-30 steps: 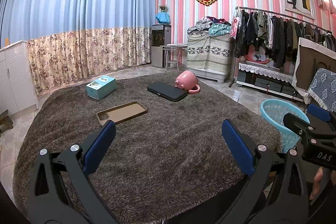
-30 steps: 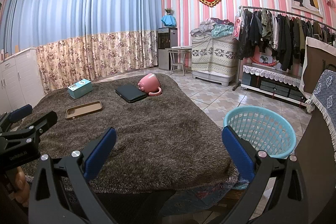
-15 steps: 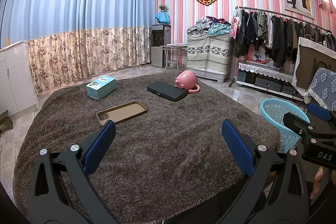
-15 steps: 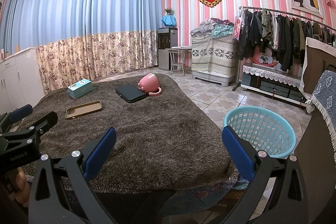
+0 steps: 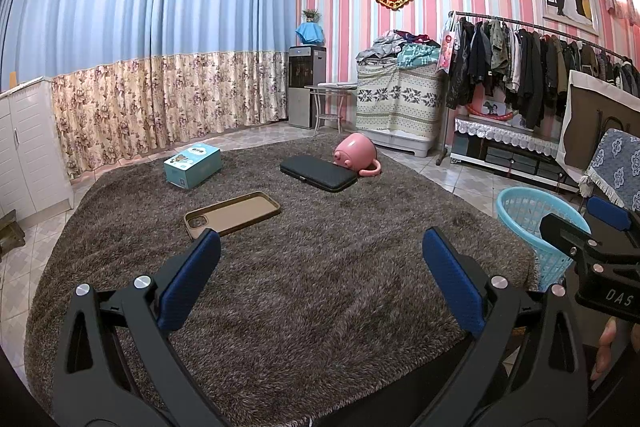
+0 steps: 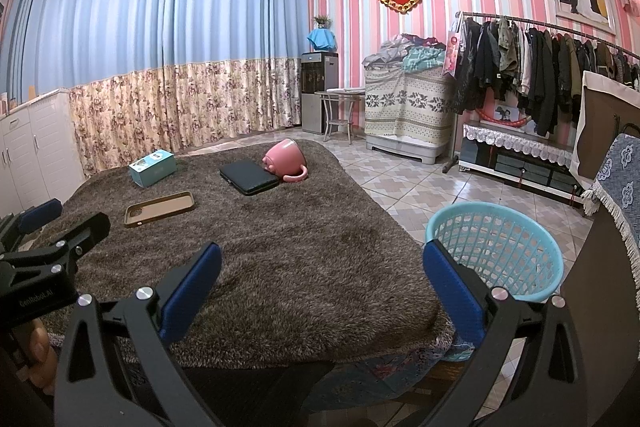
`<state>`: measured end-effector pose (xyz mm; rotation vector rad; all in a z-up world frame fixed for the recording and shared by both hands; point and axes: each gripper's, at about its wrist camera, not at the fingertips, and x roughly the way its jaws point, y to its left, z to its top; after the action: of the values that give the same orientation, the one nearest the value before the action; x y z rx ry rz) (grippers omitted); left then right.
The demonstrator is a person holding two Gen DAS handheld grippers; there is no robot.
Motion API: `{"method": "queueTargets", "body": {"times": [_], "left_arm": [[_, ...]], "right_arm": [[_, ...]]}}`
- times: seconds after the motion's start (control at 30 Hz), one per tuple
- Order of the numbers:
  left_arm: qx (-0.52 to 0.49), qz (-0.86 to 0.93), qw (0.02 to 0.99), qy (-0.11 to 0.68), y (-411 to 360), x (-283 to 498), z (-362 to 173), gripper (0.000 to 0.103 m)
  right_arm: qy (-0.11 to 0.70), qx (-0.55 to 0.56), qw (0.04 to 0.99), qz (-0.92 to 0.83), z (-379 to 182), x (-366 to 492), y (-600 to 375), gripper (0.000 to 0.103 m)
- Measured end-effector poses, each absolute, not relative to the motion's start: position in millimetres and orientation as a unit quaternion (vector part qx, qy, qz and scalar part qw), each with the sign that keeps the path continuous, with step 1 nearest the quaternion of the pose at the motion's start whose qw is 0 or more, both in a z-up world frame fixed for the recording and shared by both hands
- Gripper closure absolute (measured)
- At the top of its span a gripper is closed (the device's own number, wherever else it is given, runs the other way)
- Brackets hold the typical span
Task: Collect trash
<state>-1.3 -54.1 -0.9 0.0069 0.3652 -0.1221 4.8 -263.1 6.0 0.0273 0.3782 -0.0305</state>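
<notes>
Toward the rug's far edge lie a teal box, tan phone case, black case and tipped pink mug; left gripper and right gripper gape wide, holding nothing.

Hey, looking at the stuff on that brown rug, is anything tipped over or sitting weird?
Yes. The pink mug lies tipped on its side at the far end of the brown rug, leaning against the black case, handle down on the rug. No spill shows. The blue box and phone case lie flat.
</notes>
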Motion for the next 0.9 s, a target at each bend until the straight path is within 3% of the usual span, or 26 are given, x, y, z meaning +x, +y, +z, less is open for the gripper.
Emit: {"method": "queueTargets", "body": {"times": [0.9], "left_arm": [[0.004, -0.061, 0.981, 0.182, -53.5, -1.2, -0.3, 0.005]], "right_arm": [[0.187, 0.012, 0.982, -0.013, 7.8, 4.7, -261.9, 0.005]]}}
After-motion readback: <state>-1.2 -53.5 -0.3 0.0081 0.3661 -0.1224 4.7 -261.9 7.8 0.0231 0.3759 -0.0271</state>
